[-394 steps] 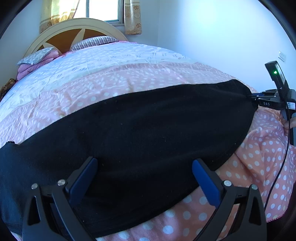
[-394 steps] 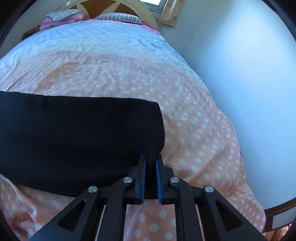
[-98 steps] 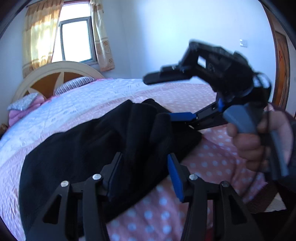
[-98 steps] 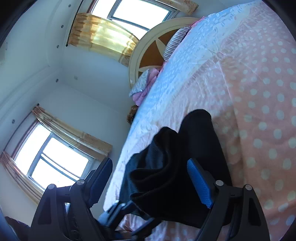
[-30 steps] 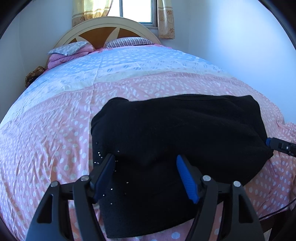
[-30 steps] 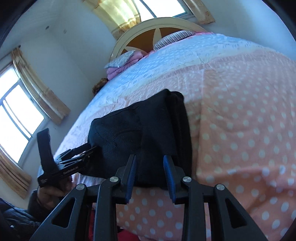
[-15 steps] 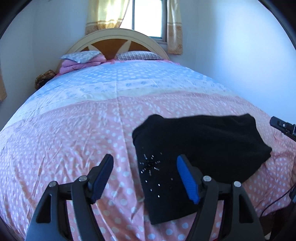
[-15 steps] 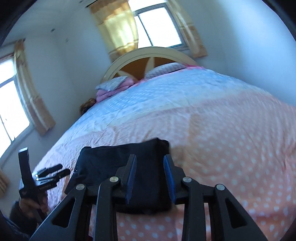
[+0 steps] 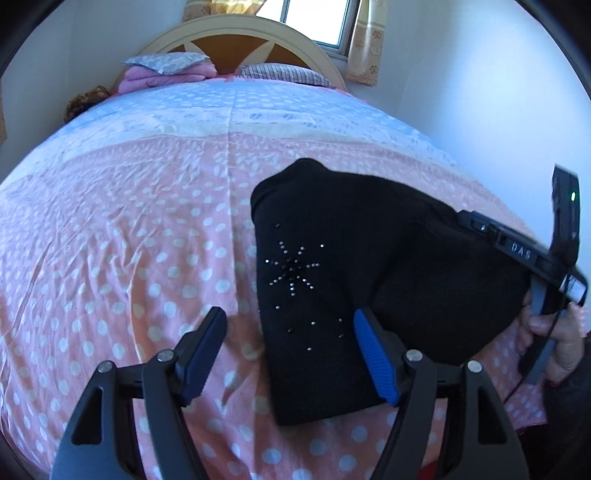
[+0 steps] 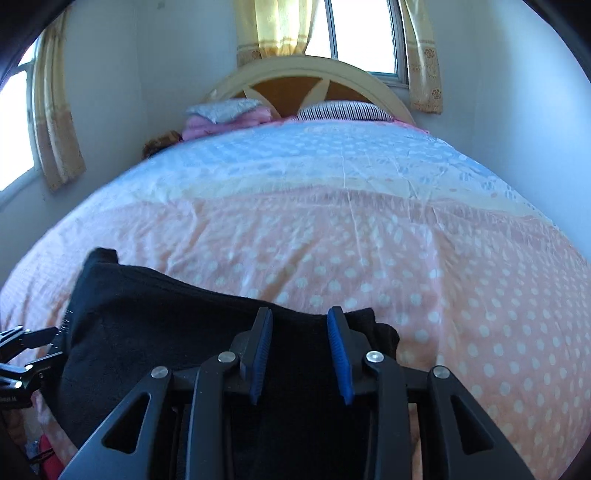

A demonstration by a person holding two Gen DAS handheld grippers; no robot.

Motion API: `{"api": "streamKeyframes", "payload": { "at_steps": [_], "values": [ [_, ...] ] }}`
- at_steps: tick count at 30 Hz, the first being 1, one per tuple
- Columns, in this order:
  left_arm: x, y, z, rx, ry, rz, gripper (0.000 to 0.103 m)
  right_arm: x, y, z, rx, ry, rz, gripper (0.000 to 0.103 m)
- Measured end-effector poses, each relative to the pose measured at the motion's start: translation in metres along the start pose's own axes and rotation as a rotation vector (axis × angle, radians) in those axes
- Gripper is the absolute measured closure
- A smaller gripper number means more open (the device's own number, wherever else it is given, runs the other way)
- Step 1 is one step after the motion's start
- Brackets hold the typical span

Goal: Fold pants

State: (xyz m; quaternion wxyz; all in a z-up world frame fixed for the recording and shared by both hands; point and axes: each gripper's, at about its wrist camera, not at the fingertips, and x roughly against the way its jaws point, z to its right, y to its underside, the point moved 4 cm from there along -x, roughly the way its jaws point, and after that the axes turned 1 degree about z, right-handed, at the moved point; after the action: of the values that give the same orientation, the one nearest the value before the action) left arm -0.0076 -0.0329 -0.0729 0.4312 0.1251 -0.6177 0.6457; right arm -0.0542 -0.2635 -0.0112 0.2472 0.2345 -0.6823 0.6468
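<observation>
The black pants lie folded into a compact bundle on the pink polka-dot bedspread, a rhinestone star on the top layer. My left gripper is open and empty, its jaws straddling the bundle's near left corner. My right gripper is open and empty, hovering just over the bundle's right end. In the left wrist view the right gripper's body rests at the bundle's right edge. The left gripper's fingers show at the right wrist view's left edge.
The bed's rounded headboard stands at the far end with folded pink bedding and a striped pillow. A white wall runs along the bed's right side. Curtained windows sit behind the headboard.
Both grippers have come back down closer to the folded pants. The right gripper turned toward the headboard. The bundle has stayed in place since half a second ago.
</observation>
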Motion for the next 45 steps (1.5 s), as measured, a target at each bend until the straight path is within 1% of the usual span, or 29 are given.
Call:
{"api": "streamKeyframes", "payload": {
  "at_steps": [1,2,4,6,9,10,12,13,15,16,18,19,21,22,23,24,26,27,29,31,32,33,35,36,37,40,42,43,45],
  "values": [
    [0.004,-0.003,-0.001,0.003,0.007,0.015,0.029,0.001,-0.001,0.004,-0.016,-0.035,0.020,0.057],
    [0.009,-0.007,-0.004,0.001,0.007,0.042,0.029,0.006,-0.001,0.006,-0.043,-0.080,0.042,0.055],
    [0.017,-0.020,-0.008,-0.017,-0.014,0.093,0.029,0.011,-0.006,0.009,-0.090,-0.113,0.064,0.054],
    [0.017,-0.035,-0.014,-0.018,-0.027,0.117,0.029,0.021,-0.010,0.010,-0.158,-0.150,0.081,0.054],
    [0.005,-0.055,-0.025,0.054,0.044,0.106,0.029,0.044,-0.019,-0.015,-0.139,-0.335,0.136,0.054],
    [-0.002,-0.059,-0.029,0.090,0.079,0.086,0.029,0.050,-0.020,-0.033,-0.104,-0.404,0.130,0.054],
    [-0.021,-0.067,-0.036,0.170,0.148,0.034,0.029,0.053,-0.013,-0.066,-0.038,-0.488,0.092,0.054],
    [-0.028,-0.070,-0.036,0.200,0.181,0.015,0.029,0.050,-0.006,-0.086,-0.006,-0.525,0.059,0.054],
    [-0.043,-0.073,-0.032,0.245,0.268,-0.040,0.029,0.040,0.011,-0.125,0.045,-0.645,-0.037,0.054],
    [-0.049,-0.071,-0.027,0.260,0.283,-0.068,0.029,0.034,0.019,-0.141,0.078,-0.677,-0.074,0.054],
    [-0.061,-0.070,-0.021,0.302,0.361,-0.120,0.029,0.021,0.032,-0.166,0.154,-0.659,-0.104,0.054],
    [-0.063,-0.069,-0.018,0.315,0.382,-0.134,0.029,0.013,0.038,-0.174,0.177,-0.641,-0.124,0.054],
    [-0.065,-0.070,-0.011,0.320,0.411,-0.151,0.031,0.008,0.040,-0.184,0.242,-0.604,-0.117,0.054],
    [-0.065,-0.071,-0.007,0.316,0.418,-0.158,0.036,0.008,0.039,-0.188,0.272,-0.594,-0.124,0.054],
    [-0.065,-0.074,-0.003,0.319,0.426,-0.164,0.046,0.008,0.038,-0.189,0.278,-0.596,-0.134,0.054],
    [-0.067,-0.078,-0.002,0.330,0.435,-0.169,0.052,0.007,0.037,-0.188,0.260,-0.609,-0.143,0.054],
    [-0.073,-0.093,-0.004,0.344,0.438,-0.159,0.083,0.005,0.035,-0.185,0.225,-0.637,-0.157,0.053],
    [-0.074,-0.103,-0.006,0.339,0.432,-0.140,0.084,0.004,0.034,-0.185,0.224,-0.644,-0.162,0.053],
    [-0.067,-0.123,-0.017,0.320,0.356,-0.062,0.084,0.003,0.035,-0.185,0.237,-0.646,-0.159,0.053],
    [-0.053,-0.141,-0.024,0.280,0.235,0.021,0.083,0.005,0.037,-0.186,0.253,-0.638,-0.143,0.053],
    [-0.045,-0.147,-0.027,0.253,0.178,0.051,0.078,0.008,0.040,-0.187,0.263,-0.632,-0.136,0.053],
    [-0.043,-0.151,-0.028,0.232,0.154,0.062,0.075,0.008,0.041,-0.187,0.269,-0.627,-0.131,0.053],
    [-0.035,-0.146,-0.027,0.191,0.115,0.070,0.053,0.010,0.043,-0.186,0.273,-0.627,-0.118,0.053],
    [-0.032,-0.139,-0.024,0.165,0.094,0.068,0.048,0.011,0.044,-0.185,0.275,-0.629,-0.109,0.053],
    [-0.031,-0.130,-0.020,0.134,0.080,0.065,0.043,0.012,0.045,-0.185,0.274,-0.632,-0.098,0.053],
    [-0.022,-0.096,-0.008,0.041,0.083,0.062,0.040,0.016,0.042,-0.179,0.243,-0.644,-0.079,0.053],
    [-0.023,-0.074,0.000,0.019,0.095,0.049,0.037,0.025,0.028,-0.162,0.119,-0.646,-0.075,0.053],
    [-0.023,-0.067,0.002,0.023,0.101,0.040,0.036,0.030,0.018,-0.149,0.051,-0.638,-0.041,0.053],
    [-0.026,-0.055,0.006,0.048,0.139,0.015,0.036,0.046,-0.002,-0.104,-0.117,-0.572,0.061,0.052]
  ]
}}
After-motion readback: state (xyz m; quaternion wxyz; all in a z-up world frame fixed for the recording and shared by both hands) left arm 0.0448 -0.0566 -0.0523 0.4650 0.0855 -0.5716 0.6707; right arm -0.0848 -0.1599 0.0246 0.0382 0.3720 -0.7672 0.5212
